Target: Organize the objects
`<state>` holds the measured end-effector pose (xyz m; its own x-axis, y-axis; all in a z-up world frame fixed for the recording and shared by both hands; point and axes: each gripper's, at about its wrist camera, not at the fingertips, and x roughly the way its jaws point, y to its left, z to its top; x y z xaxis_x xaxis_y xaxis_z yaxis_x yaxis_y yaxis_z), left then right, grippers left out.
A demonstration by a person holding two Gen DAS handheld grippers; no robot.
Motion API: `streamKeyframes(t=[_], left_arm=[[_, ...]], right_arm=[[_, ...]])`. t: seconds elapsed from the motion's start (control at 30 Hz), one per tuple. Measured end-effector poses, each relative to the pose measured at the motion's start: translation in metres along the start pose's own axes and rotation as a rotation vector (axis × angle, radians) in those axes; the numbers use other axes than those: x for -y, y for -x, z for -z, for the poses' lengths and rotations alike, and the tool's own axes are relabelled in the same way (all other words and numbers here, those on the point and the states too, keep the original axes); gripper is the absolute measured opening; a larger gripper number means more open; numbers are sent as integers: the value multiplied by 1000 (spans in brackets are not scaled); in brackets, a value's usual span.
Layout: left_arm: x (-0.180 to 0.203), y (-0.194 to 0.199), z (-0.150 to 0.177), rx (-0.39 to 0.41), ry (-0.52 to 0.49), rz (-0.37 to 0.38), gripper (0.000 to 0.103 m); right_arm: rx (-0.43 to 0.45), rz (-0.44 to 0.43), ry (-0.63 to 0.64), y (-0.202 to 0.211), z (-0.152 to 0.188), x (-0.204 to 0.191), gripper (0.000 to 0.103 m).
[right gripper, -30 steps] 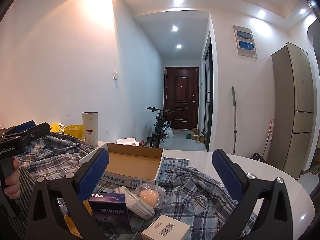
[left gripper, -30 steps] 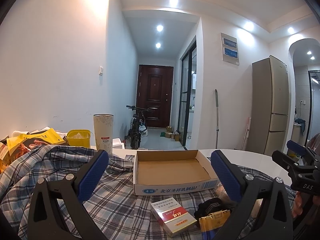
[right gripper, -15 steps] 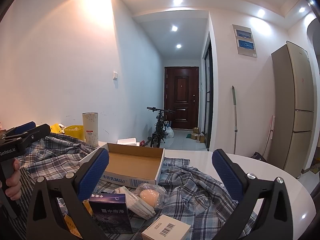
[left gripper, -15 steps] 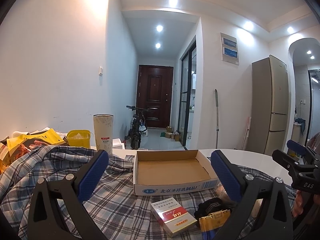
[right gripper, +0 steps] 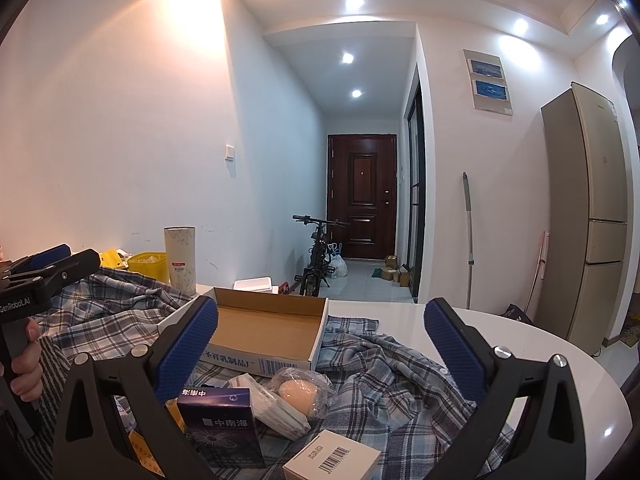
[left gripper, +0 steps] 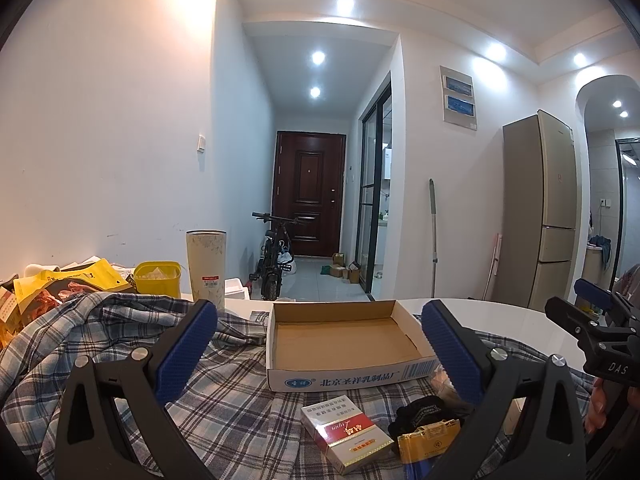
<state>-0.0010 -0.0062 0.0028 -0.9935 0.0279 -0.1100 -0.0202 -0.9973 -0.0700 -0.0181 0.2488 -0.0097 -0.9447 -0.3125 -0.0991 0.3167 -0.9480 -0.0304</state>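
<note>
An open shallow cardboard box (left gripper: 344, 340) (right gripper: 264, 330) sits empty on a plaid shirt (left gripper: 120, 344) (right gripper: 392, 376) spread on a white round table (right gripper: 540, 360). In front of it lie a red-and-white cigarette pack (left gripper: 346, 436), a gold pack (left gripper: 430, 440) and a black item (left gripper: 424, 412). The right wrist view shows a dark blue pack (right gripper: 220, 424), a wrapped round bun (right gripper: 298, 394), a white packet (right gripper: 272, 404) and a small white barcode box (right gripper: 332, 458). My left gripper (left gripper: 318, 354) is open and empty above the packs. My right gripper (right gripper: 320, 354) is open and empty above its items.
A tall cream tumbler (left gripper: 206, 266), a yellow tub (left gripper: 157, 276) and yellow snack bags (left gripper: 60, 288) stand at the back left by the wall. A fridge (left gripper: 540, 208), a mop and a bicycle (left gripper: 276, 256) in the hallway are beyond the table.
</note>
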Motion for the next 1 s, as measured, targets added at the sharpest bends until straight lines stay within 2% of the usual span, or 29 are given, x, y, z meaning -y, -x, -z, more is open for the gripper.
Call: streamKeyframes(t=[0.27, 0.37, 0.43, 0.5, 0.67, 0.73, 0.9, 1.0], left_arm=[[6, 5, -5, 16, -17, -35, 103], [6, 7, -13, -38, 30, -14, 103], [10, 10, -16, -53, 18, -10, 103], [19, 10, -18, -101, -20, -28, 103], [37, 8, -11, -206, -61, -19, 103], [43, 5, -6, -253, -74, -43, 103], [52, -8, 17, -428, -49, -22, 103], [60, -14, 31, -487, -55, -9, 103]], right_arm=[[33, -4, -19, 5, -3, 1, 103], [46, -12, -39, 7, -4, 5, 103], [50, -16, -60, 9, -6, 8, 103], [57, -22, -82, 11, -7, 12, 103], [89, -29, -112, 19, -11, 19, 103], [99, -39, -123, 23, -11, 21, 103], [116, -66, -139, 28, -13, 22, 103], [114, -88, -144, 29, -14, 22, 103]])
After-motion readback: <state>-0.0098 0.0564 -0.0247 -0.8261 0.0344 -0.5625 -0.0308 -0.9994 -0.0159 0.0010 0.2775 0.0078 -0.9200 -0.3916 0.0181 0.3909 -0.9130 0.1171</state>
